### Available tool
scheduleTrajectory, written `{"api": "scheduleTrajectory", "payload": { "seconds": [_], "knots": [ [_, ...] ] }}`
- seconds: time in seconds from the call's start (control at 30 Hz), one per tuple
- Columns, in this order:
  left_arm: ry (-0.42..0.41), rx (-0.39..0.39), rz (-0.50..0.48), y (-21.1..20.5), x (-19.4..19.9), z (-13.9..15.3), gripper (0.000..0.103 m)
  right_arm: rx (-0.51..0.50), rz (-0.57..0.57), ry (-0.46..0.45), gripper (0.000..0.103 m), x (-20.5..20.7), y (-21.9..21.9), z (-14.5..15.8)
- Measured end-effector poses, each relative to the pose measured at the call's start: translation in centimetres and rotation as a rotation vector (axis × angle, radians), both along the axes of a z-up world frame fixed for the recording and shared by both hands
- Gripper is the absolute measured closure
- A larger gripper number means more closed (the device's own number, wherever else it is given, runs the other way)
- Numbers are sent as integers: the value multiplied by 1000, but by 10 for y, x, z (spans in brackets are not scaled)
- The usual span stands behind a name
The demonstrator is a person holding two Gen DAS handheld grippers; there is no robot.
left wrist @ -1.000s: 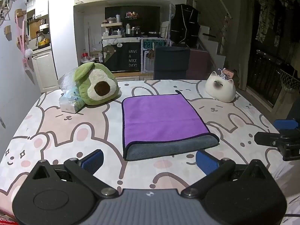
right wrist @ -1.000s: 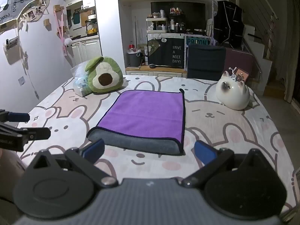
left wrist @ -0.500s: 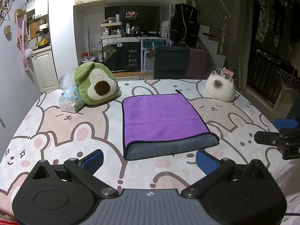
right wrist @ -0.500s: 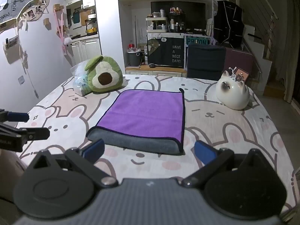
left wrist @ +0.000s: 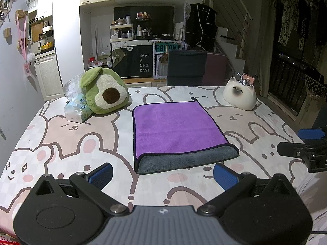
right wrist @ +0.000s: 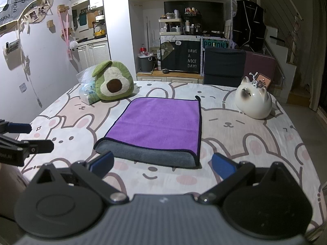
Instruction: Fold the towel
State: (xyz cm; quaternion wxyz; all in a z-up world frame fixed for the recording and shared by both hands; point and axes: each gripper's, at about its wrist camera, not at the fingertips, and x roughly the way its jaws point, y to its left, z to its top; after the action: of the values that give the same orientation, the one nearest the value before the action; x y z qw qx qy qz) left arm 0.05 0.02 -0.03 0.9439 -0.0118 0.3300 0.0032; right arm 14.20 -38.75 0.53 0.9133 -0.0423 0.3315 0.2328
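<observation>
A purple towel [left wrist: 175,126] with a grey underside and dark edging is seen on a surface [left wrist: 61,143] printed with pink and white bunnies. A green avocado plush [left wrist: 104,90] and white cat figurine [left wrist: 240,96] are shown.

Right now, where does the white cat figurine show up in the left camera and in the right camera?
Left wrist view: cat figurine upper right, beyond the purple towel's far right corner.
Right wrist view: cat figurine right of centre, right of the towel.
Shared landmark: avocado plush, left of the towel.
</observation>
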Motion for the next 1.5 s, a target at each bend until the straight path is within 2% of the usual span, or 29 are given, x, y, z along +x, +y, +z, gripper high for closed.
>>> {"api": "scheduleTrajectory", "payload": {
  "seconds": [1.5],
  "knots": [
    [2,2,-1,-6,-1,0,0,-1,1,1,0,0,0,0]
  ]
}}
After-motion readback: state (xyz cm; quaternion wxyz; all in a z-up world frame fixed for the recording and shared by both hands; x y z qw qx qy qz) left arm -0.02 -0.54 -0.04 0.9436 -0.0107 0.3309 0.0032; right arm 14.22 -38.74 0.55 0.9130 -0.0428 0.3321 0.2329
